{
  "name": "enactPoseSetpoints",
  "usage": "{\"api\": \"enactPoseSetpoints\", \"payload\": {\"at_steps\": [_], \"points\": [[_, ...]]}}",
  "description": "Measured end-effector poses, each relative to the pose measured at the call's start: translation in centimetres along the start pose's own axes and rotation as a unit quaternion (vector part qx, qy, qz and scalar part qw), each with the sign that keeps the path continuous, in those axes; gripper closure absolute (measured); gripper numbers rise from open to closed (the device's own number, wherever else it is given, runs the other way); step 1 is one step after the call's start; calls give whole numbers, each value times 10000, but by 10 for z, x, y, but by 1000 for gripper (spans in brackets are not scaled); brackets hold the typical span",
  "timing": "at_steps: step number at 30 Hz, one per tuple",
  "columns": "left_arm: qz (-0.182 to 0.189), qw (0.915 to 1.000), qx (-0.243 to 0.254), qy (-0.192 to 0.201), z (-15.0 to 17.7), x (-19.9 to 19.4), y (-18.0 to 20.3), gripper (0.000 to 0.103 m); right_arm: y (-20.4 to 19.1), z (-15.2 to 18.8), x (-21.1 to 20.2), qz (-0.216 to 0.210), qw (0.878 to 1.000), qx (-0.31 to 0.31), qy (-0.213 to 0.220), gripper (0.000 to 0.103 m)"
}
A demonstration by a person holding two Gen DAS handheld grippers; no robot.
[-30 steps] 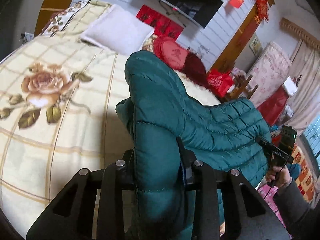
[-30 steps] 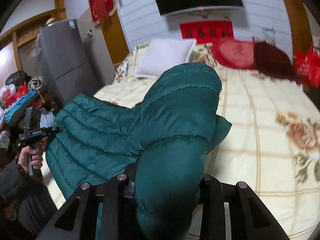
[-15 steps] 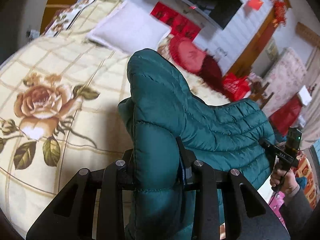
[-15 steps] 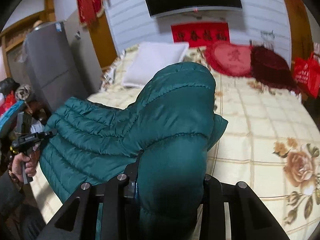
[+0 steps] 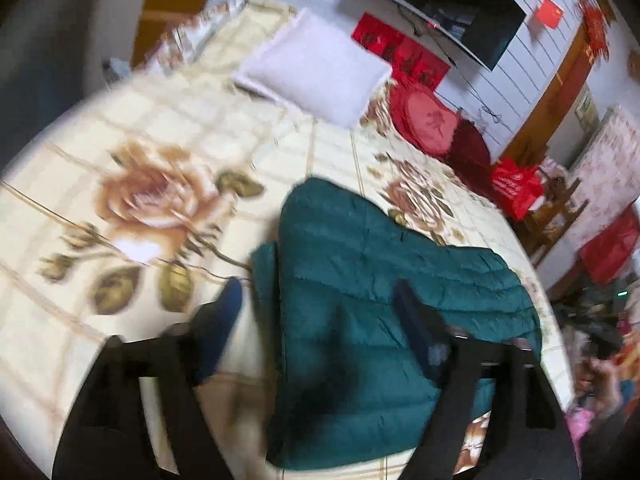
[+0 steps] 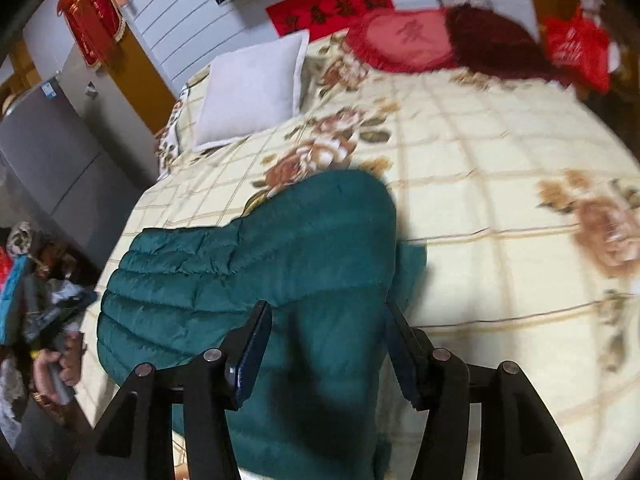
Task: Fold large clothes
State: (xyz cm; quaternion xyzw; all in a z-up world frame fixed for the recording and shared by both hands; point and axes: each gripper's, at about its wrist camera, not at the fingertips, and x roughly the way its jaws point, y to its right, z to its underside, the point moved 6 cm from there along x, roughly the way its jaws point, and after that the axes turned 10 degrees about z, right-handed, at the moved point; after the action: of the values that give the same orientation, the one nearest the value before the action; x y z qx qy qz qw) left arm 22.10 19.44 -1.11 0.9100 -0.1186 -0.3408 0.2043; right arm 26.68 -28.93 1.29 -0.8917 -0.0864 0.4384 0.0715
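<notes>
a teal quilted puffer jacket point(image 5: 360, 280) of smooth, slightly shiny fabric, stitched into puffy horizontal channels, lies folded on a bed point(image 5: 100, 340) near its lower edge. the bed wears a cream blanket with a tan grid and large printed roses in brown and olive. the jacket's rounded, padded fold points toward the head of the bed, and its ribbed body spreads toward the bed's side edge.

the left gripper point(image 5: 320, 312), black with blue pads, has its jaws opening and standing wide; the jacket sits between them, the left pad is clear of it and contact on the right side is hard to judge in the blurred picture. the right gripper point(image 6: 328, 332) also has jaws opening; the jacket's padded fold lies between the pads, which stand just beside the cloth without visibly squeezing it.

at the head of the bed rest a plain white square pillow point(image 6: 252, 92), a red fringed round cushion point(image 6: 404, 40) with a stitched character, and a dark maroon fuzzy cushion point(image 6: 492, 40). on the white panelled wall hang a black television point(image 5: 448, 4) and a red banner with black chinese characters point(image 6: 332, 4), too blurred to read. a grey refrigerator point(image 6: 48, 148) stands beside the bed.
</notes>
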Motion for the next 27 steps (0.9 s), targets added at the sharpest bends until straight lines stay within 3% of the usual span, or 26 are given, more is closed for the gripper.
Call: {"api": "enactPoseSetpoints", "payload": {"at_steps": [2, 4, 6, 13, 20, 27], "points": [[-210, 9991, 320, 172, 2, -22, 21, 21, -9, 4, -28, 168, 9998, 10, 131, 47], [-476, 9969, 534, 326, 13, -45, 42, 21, -23, 12, -56, 150, 9995, -11, 261, 37], [-553, 9957, 638, 383, 24, -62, 58, 21, -38, 24, -78, 141, 9994, -58, 299, 33], [-759, 9928, 831, 400, 72, -103, 107, 21, -86, 75, -135, 80, 9983, -514, 258, 33], [-707, 9947, 747, -54, 114, -109, 130, 16, -98, 117, -162, 228, 9959, -799, 354, 31], [-866, 9915, 975, -16, 140, -113, 147, 16, -104, 148, -168, 154, 9950, -943, 277, 31]]}}
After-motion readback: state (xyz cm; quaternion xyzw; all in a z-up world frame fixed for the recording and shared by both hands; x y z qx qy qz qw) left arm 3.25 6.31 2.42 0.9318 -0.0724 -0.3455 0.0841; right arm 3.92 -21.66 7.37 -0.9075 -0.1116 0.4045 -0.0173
